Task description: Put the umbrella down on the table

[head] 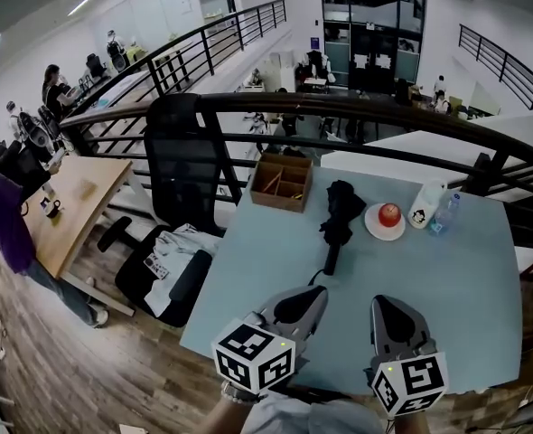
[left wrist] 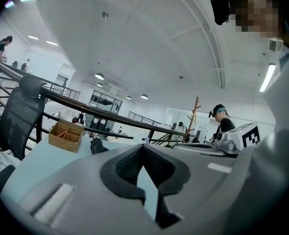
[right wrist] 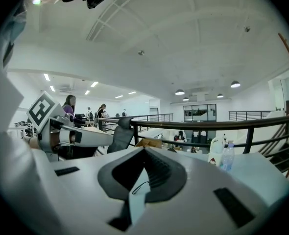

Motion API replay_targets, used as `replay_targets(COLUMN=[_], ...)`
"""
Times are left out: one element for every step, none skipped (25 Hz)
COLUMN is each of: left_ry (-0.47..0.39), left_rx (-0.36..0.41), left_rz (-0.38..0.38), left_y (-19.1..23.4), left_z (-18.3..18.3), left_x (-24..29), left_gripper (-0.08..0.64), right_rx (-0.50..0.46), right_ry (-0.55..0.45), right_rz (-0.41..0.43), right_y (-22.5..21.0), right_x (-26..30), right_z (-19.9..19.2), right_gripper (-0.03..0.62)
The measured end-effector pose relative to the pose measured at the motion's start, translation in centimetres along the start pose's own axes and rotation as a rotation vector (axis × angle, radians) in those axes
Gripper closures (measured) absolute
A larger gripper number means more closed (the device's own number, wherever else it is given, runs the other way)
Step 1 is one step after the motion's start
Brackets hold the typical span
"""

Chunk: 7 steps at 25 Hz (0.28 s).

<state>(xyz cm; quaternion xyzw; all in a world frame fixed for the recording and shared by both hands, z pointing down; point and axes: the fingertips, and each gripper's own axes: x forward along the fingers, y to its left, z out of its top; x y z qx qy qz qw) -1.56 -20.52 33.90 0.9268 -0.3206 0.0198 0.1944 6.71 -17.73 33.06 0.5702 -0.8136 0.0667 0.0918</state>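
The folded black umbrella (head: 341, 208) lies flat on the light blue table (head: 456, 287), near its middle, with the handle end (head: 331, 260) pointing toward me. In the left gripper view the umbrella (left wrist: 97, 146) is a small dark shape far ahead on the table. My left gripper (head: 304, 302) and right gripper (head: 390, 311) hover side by side over the table's near edge, short of the umbrella and apart from it. Both point roughly level toward the far side. The left gripper (left wrist: 143, 149) is shut with nothing in it. The right gripper (right wrist: 144, 151) also has its jaws together and holds nothing.
A compartmented cardboard box (head: 282, 182) stands at the far left of the table. A white plate with a red apple (head: 386, 217), a white jug (head: 425, 204) and a water bottle (head: 443, 214) sit at the far right. A black office chair (head: 182, 165) and a dark railing (head: 357, 107) border the table.
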Motion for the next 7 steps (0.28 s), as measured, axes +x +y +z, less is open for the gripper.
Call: replay_targets(left_ry=[0.000, 0.000, 0.000, 0.001, 0.001, 0.001, 0.001], left_rx=[0.000, 0.001, 0.001, 0.000, -0.001, -0.002, -0.002], left_rz=[0.002, 0.004, 0.006, 0.007, 0.008, 0.009, 0.010], left_y=[0.03, 0.09, 0.16, 0.23, 0.31, 0.38, 0.44], left_z=[-0.01, -0.01, -0.03, -0.06, -0.10, -0.13, -0.17], left_x=[0.01, 0.02, 0.03, 0.03, 0.02, 0.02, 0.01], left_gripper=[0.555, 0.555, 0.555, 0.555, 0.555, 0.555, 0.555], right_rx=[-0.001, -0.001, 0.000, 0.001, 0.002, 0.002, 0.002], right_ry=[0.001, 0.001, 0.001, 0.001, 0.000, -0.001, -0.001], right_rz=[0.004, 0.007, 0.008, 0.009, 0.011, 0.012, 0.013], right_y=[0.04, 0.05, 0.05, 0.06, 0.08, 0.10, 0.13], right_x=[0.06, 0.13, 0.20, 0.26, 0.33, 0.39, 0.44], right_z=[0.01, -0.04, -0.13, -0.19, -0.24, -0.27, -0.30], right_gripper=[0.594, 0.594, 0.594, 0.594, 0.594, 0.594, 0.594])
